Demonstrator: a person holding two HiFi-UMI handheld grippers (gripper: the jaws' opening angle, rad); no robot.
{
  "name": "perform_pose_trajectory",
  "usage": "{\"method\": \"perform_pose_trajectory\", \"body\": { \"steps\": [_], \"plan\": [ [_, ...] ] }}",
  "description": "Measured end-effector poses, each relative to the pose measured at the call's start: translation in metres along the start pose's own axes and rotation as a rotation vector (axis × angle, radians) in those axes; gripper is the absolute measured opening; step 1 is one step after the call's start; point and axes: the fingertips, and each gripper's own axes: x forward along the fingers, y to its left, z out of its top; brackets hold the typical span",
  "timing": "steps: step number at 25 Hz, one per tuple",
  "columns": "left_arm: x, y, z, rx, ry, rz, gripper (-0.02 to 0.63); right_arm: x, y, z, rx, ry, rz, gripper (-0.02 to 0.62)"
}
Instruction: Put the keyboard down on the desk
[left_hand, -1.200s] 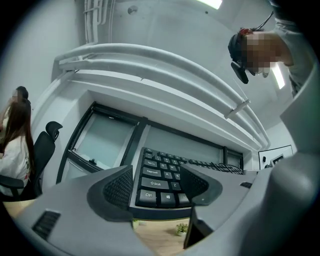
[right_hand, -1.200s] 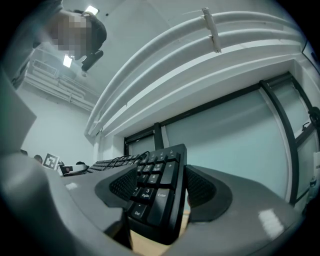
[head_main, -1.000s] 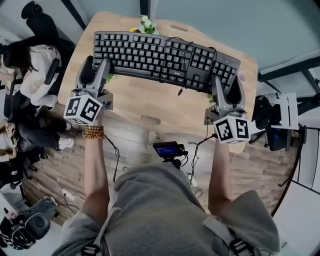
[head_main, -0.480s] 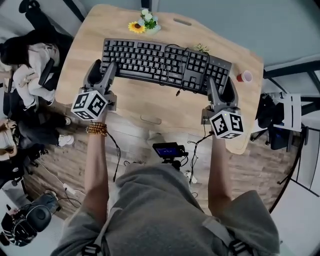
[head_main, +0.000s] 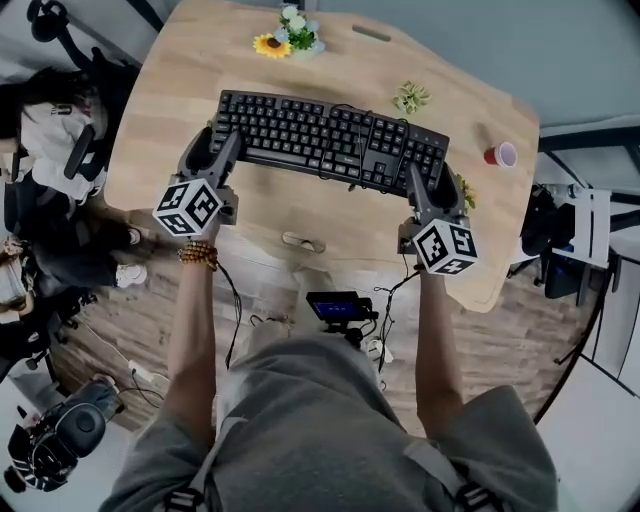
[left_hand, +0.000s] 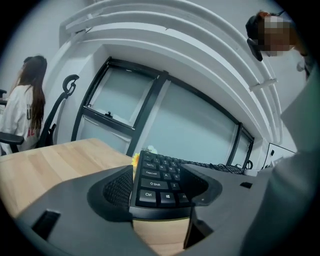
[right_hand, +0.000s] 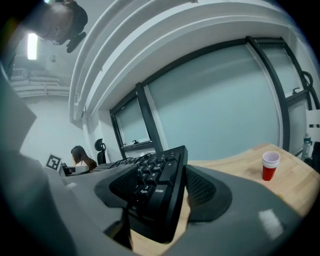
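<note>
A black keyboard (head_main: 330, 140) with a loose cable across its keys stretches crosswise over the wooden desk (head_main: 170, 90). My left gripper (head_main: 215, 142) is shut on its left end, where the Ctrl and Shift keys (left_hand: 150, 186) sit between the jaws. My right gripper (head_main: 432, 180) is shut on the number-pad end (right_hand: 157, 175), which tilts up with wood showing beneath it. In the left gripper view the keyboard (left_hand: 160, 167) runs away from the camera. Whether its underside touches the desk I cannot tell.
Behind the keyboard lie a sunflower sprig (head_main: 285, 40) and a small green plant (head_main: 410, 97). A red cup (head_main: 500, 154) stands at the right, also in the right gripper view (right_hand: 270, 166). A person (head_main: 50, 115) sits left of the desk. A camera rig (head_main: 335, 305) stands below the near edge.
Both grippers and the keyboard have sunk toward the desk and come nearer its front. The flowers, green plant and red cup behind it have come into sight.
</note>
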Motion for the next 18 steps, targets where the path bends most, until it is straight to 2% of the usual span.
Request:
{"method": "perform_pose_trajectory", "body": {
  "steps": [18],
  "plan": [
    [0.056, 0.049, -0.131, -0.067, 0.253, 0.053, 0.293, 0.05, -0.068, -0.125, 0.093, 0.217, -0.075, 0.298]
  ]
}}
